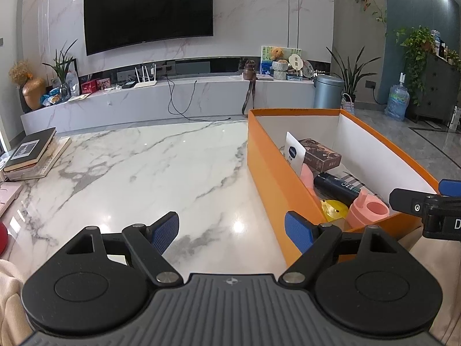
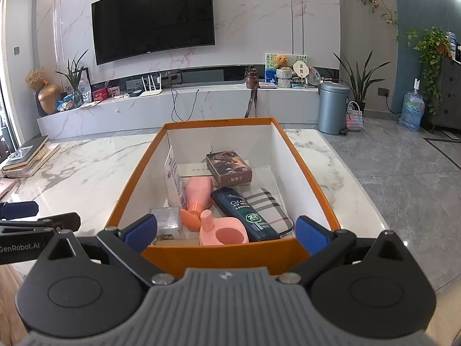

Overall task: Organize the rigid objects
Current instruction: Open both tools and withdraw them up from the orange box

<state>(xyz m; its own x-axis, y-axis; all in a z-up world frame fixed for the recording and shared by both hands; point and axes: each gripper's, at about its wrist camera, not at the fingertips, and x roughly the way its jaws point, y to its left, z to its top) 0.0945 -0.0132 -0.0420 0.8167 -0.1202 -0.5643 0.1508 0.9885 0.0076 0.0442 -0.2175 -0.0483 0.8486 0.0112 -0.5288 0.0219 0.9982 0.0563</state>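
Note:
An orange box (image 2: 302, 170) with white inner walls stands on the marble table; its left wall (image 1: 268, 173) shows in the left wrist view. Inside lie a dark shampoo bottle (image 2: 245, 214), a pink bottle (image 2: 197, 196), a pink holder (image 2: 223, 232), a brown card box (image 2: 229, 168), a plaid pouch (image 2: 269, 209), a clear case (image 2: 165, 216) and an upright white packet (image 2: 174, 174). My right gripper (image 2: 227, 232) is open at the box's near end, holding nothing. My left gripper (image 1: 232, 232) is open over bare marble, left of the box.
A stack of books (image 1: 33, 155) lies at the table's far left, with a pink item (image 1: 8, 196) nearer. Beyond the table run a TV console (image 1: 173, 98), a grey bin (image 1: 327, 90) and plants. The table's right edge (image 2: 354, 184) drops to grey floor.

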